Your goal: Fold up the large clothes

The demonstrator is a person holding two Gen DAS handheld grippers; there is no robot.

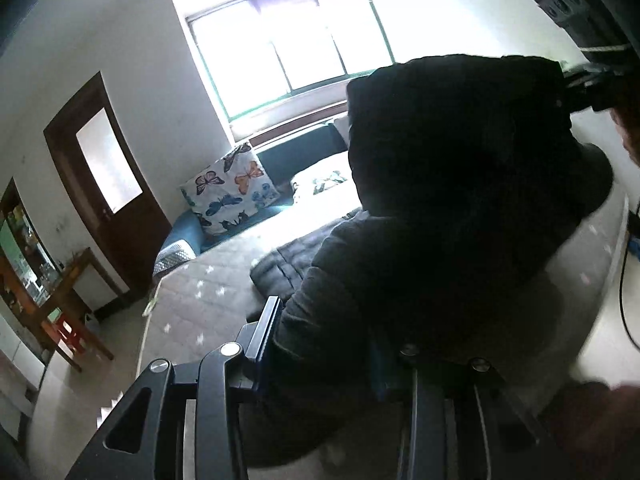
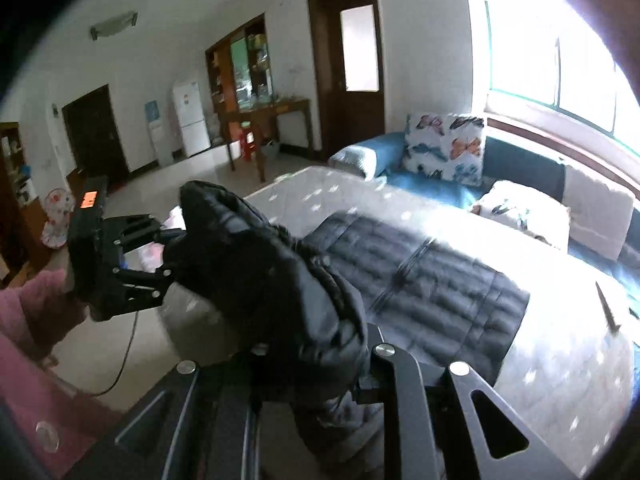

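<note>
Above the bed (image 2: 320, 196), your 2 grippers, left (image 2: 170, 250) and right (image 2: 308, 376), each have fingers clamped on the black quilted jacket (image 2: 420, 280), lifting its near edge, likely to fold it over.

Left tool (image 1: 320, 344) grips the dark jacket (image 1: 460, 200).

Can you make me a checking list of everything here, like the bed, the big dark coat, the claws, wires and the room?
Surface: a pale quilted mattress with small white marks, sunlit on the window side.
Job's things: a dark puffer jacket, one part flat on the mattress, the near part lifted and bunched.
Clutter: nothing seen on the mattress besides the jacket.
Claws: left claw and right claw each shut on the jacket's raised edge.
Cables: a dark cable hangs from the left claw toward the floor.
Surroundings: butterfly pillow on a blue sofa, bright window, brown door, white fridge, wooden table.
</note>
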